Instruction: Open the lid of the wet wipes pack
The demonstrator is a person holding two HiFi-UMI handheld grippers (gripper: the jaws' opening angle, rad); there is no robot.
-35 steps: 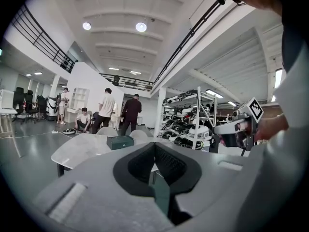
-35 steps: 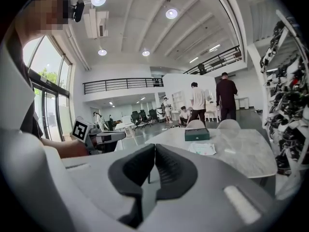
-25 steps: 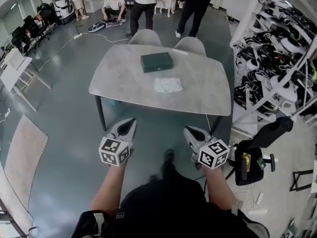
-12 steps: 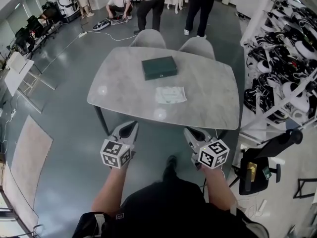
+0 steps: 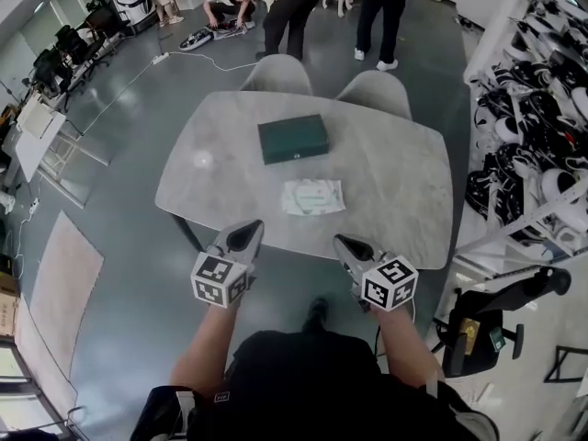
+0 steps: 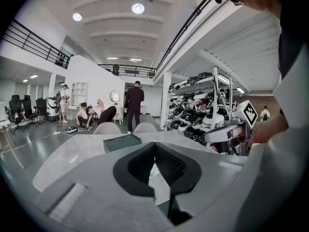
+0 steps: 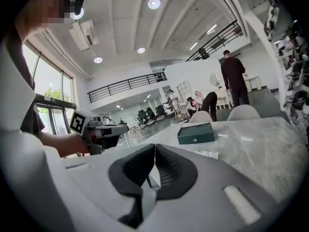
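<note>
Grey table (image 5: 395, 168), two chairs (image 5: 276, 73), glossy grey floor (image 5: 110, 219).

The wet wipes pack (image 5: 312, 197) looks too small to tell its lid; bystanders (image 5: 381, 12) are cropped.

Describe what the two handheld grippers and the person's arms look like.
The left gripper and right gripper are matching light grey moulded shells with black ribbed pads tapering to a point. Each carries a white cube printed with black square markers. No cables show. The person wears a black short-sleeved top.
</note>
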